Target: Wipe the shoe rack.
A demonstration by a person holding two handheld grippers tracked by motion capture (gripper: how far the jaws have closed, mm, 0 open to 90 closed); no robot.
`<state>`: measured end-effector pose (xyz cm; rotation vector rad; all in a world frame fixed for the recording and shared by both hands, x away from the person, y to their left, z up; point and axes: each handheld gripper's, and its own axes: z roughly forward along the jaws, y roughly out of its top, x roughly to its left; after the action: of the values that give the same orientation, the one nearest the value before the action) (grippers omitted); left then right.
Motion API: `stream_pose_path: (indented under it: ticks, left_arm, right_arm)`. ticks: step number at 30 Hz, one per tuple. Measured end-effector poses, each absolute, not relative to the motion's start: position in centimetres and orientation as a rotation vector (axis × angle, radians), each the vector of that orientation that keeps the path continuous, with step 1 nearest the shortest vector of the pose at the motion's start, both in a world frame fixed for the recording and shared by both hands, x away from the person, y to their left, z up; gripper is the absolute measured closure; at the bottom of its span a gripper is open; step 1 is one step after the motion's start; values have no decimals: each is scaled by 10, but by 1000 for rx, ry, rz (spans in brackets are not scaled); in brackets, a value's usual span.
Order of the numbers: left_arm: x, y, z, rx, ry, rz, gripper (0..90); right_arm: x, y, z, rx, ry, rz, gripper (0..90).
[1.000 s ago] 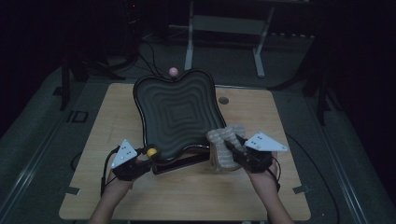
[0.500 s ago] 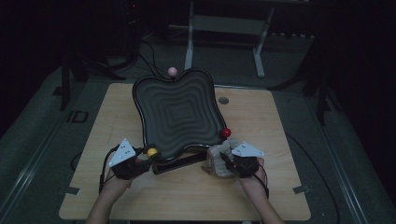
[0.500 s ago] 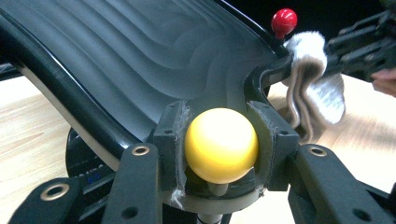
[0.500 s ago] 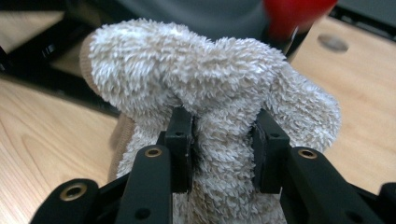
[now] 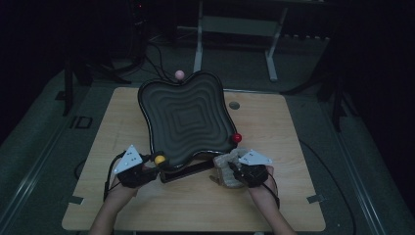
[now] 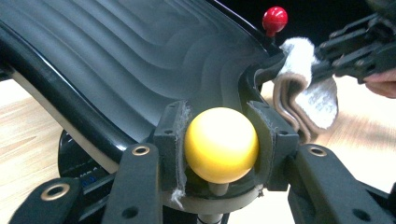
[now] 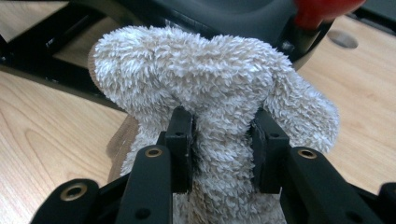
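- resting on a light wooden table (image 5: 293,132), a large black tray (image 5: 186,115) with wavy stepped ridges stands tilted, its near edge low and its far edge raised.
- the tray has ball-shaped knobs at its corners: a yellow knob (image 5: 159,159) at the near left, a red knob (image 5: 236,138) at the near right, a pink knob (image 5: 179,74) at the far edge.
- the left gripper (image 5: 149,169) sits at the tray's near left corner, held by the person's left hand (image 5: 122,188).
- in the left gripper view, the yellow knob (image 6: 221,144) lies squarely between the two black fingers (image 6: 170,140); the padded faces press on it from both sides, so the gripper is clamped on the knob.
- the right gripper (image 5: 234,169) sits low over the table just in front of the tray's near right corner, below the red knob.
- it holds a fluffy cream cloth (image 5: 226,169), bunched and folded.
- in the right gripper view, a thick fold of the cloth (image 7: 219,88) is pinched between the fingers (image 7: 181,140); the rest billows out above and around the fingertips and hangs toward the table.
- the left gripper view shows the cloth (image 6: 306,88) touching the tray's rim close under the red knob (image 6: 274,18).
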<state>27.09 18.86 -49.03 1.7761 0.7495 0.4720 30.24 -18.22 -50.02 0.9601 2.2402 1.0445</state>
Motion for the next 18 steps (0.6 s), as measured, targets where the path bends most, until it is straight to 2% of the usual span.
stream_pose_path:
  ticks: [5,11,18]
  left_arm:
    - [271,189,-490,1779,745,470,593]
    - [271,189,-490,1782,744,467,594]
    - [272,190,-490,1780,739,457,594]
  right_arm:
    - [295,-180,-476,912,2196,1123,652]
    - [298,-173,-493,917,2242,1057,650]
    - [293,-170,-478,879,2225,1118,650]
